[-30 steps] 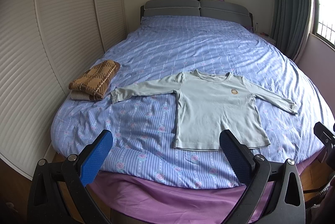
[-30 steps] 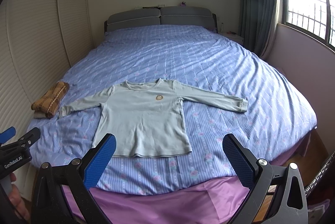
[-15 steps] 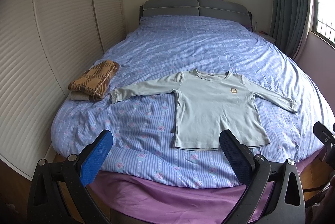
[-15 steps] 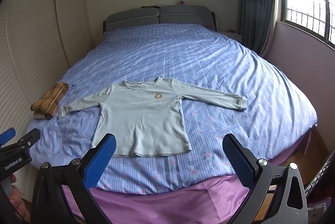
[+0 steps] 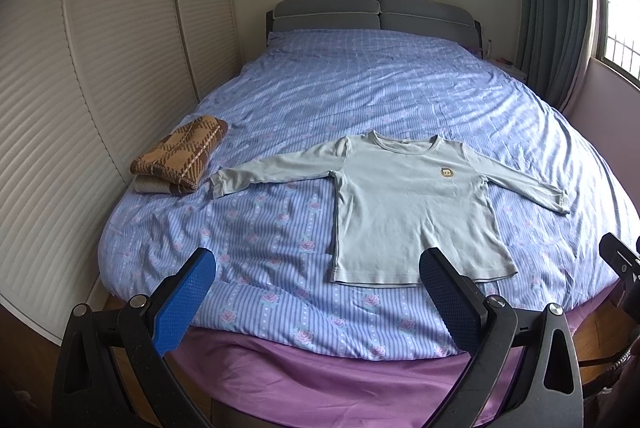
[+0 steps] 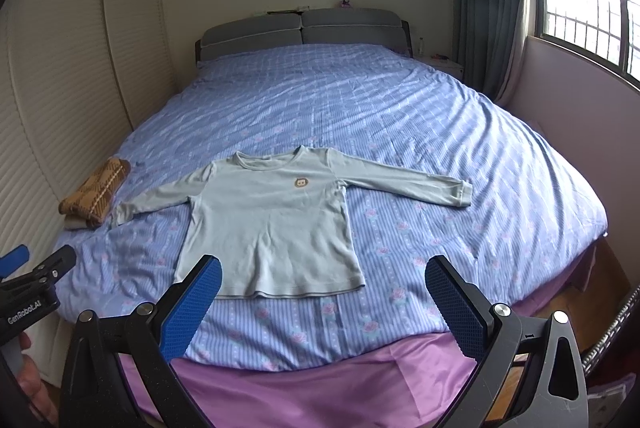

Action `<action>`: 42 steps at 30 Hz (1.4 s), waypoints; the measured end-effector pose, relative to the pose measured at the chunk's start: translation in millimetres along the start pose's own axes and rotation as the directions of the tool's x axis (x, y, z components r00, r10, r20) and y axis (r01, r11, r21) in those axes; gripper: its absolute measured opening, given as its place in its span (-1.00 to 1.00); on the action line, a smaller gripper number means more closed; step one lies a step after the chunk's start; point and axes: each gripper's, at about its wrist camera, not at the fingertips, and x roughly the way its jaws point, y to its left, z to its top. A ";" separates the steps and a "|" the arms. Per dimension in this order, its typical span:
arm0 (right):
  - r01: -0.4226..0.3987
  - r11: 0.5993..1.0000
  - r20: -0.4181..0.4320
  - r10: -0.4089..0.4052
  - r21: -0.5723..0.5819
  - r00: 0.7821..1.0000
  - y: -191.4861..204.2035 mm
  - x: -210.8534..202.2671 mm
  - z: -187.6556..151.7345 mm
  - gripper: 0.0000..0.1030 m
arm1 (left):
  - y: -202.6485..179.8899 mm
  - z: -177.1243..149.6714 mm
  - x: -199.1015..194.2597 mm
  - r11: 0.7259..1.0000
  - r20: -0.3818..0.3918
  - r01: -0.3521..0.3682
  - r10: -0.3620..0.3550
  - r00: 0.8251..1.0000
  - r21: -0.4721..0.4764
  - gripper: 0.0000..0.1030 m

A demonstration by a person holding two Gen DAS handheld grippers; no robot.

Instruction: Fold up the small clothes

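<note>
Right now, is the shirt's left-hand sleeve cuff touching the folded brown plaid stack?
Apart. The left wrist view shows a strip of blue bedspread between the sleeve cuff and the plaid stack.

A pale green long-sleeved shirt [image 5: 408,203] lies flat and face up near the foot of the bed [image 5: 360,99], both sleeves stretched out sideways, neckline toward the headboard, a small brown badge on the chest. Off to its left sits a folded brown plaid garment [image 5: 180,155], stacked on a folded beige piece [image 5: 150,184].
</note>
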 end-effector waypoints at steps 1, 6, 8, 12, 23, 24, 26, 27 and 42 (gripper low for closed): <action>0.000 1.000 0.000 0.000 -0.001 1.000 -0.8 0.0 0.5 0.99 | -0.2 0.6 0.3 1.000 0.001 -0.001 0.001 1.000 0.001 1.00; 0.001 1.000 -0.002 -0.001 0.011 1.000 -4.6 2.4 -0.2 0.99 | -5.9 5.9 3.6 1.000 0.002 -0.002 0.002 1.000 0.018 1.00; 0.004 1.000 -0.004 -0.004 0.019 1.000 -8.1 3.7 -0.1 0.99 | -9.6 9.2 5.8 1.000 0.001 -0.001 0.001 1.000 0.027 1.00; 0.010 0.999 -0.012 -0.010 0.039 1.000 -16.3 10.8 2.7 0.99 | -18.3 14.4 10.8 0.999 0.003 -0.002 0.002 1.000 0.045 1.00; 0.030 0.993 -0.023 -0.027 0.111 0.999 -52.2 43.7 16.1 0.99 | -63.5 39.6 42.7 0.993 0.023 0.025 -0.028 0.999 0.111 1.00; 0.032 0.992 -0.022 -0.030 0.121 0.999 -56.4 47.8 17.9 0.99 | -70.1 42.6 47.2 0.992 0.027 0.030 -0.034 0.999 0.121 1.00; 0.043 0.989 -0.020 -0.040 0.142 0.999 -65.6 56.9 22.1 0.99 | -83.5 48.8 57.2 0.989 0.036 0.041 -0.047 0.998 0.139 1.00; 0.049 0.987 -0.017 -0.047 0.152 0.999 -70.6 61.2 23.9 0.99 | -90.3 51.0 61.6 0.988 0.038 0.047 -0.053 0.998 0.146 1.00; 0.117 0.884 0.026 -0.144 0.453 0.989 -200.7 158.0 35.9 0.56 | -241.2 84.8 157.8 0.956 0.056 0.170 -0.189 0.980 0.240 1.00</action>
